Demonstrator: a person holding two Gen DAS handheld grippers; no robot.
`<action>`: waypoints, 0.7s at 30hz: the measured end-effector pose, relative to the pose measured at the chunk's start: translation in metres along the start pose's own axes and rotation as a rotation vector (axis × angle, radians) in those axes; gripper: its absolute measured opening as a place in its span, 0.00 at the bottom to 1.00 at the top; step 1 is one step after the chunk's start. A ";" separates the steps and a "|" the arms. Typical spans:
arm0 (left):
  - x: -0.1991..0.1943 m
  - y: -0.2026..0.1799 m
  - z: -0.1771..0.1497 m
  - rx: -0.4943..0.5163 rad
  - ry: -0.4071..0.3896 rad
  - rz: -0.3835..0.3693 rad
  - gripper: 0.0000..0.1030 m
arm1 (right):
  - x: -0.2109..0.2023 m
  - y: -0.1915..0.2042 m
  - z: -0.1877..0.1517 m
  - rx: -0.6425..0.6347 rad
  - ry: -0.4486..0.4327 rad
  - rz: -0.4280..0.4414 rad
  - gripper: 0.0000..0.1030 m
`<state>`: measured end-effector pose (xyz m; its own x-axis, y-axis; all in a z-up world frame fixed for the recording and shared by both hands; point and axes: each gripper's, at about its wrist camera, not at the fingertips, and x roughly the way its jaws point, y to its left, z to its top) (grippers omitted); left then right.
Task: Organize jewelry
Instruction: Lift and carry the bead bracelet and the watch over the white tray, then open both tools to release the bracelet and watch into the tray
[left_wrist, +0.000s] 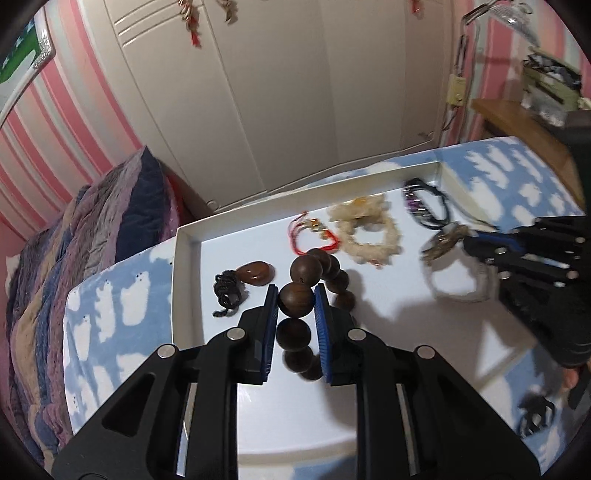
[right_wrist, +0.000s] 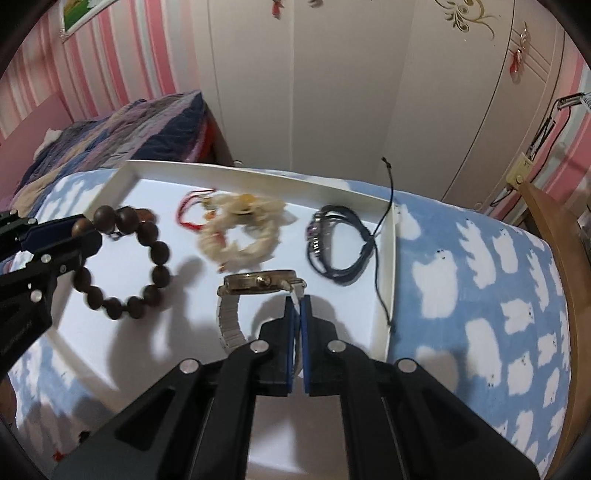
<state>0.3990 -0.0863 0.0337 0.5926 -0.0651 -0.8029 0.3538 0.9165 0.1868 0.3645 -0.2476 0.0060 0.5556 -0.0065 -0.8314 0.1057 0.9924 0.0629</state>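
My left gripper (left_wrist: 295, 301) is shut on a brown wooden bead bracelet (left_wrist: 301, 334) and holds it above the white tray (left_wrist: 184, 236); the bracelet also shows in the right wrist view (right_wrist: 155, 254). My right gripper (right_wrist: 297, 302) is shut on the white strap of a gold-cased watch (right_wrist: 264, 282), held over the tray; the watch also shows in the left wrist view (left_wrist: 456, 266). On the tray lie a cream chip bracelet (right_wrist: 240, 232), a red cord bracelet (right_wrist: 190, 210), a dark cord bracelet with purple beads (right_wrist: 332, 245) and a brown stone pendant on black cord (left_wrist: 255, 275).
The tray sits on a blue blanket with white cloud shapes (right_wrist: 480, 277). A striped quilt (left_wrist: 74, 236) lies to the left. White wardrobe doors (right_wrist: 332, 92) stand behind. A wooden surface (left_wrist: 517, 125) is at the right. A black hair clip (left_wrist: 535, 410) lies on the blanket.
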 end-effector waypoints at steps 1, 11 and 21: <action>0.008 0.003 0.001 -0.006 0.009 0.014 0.18 | 0.006 -0.002 0.002 0.006 0.004 -0.004 0.03; 0.060 0.027 -0.007 -0.152 0.130 -0.012 0.18 | 0.035 -0.005 0.013 0.045 0.016 -0.058 0.03; 0.075 0.030 -0.015 -0.211 0.196 -0.020 0.18 | 0.033 -0.010 0.013 0.066 0.089 -0.010 0.09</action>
<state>0.4430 -0.0579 -0.0299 0.4286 -0.0256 -0.9031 0.1933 0.9790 0.0639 0.3924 -0.2591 -0.0150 0.4794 -0.0027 -0.8776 0.1664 0.9821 0.0879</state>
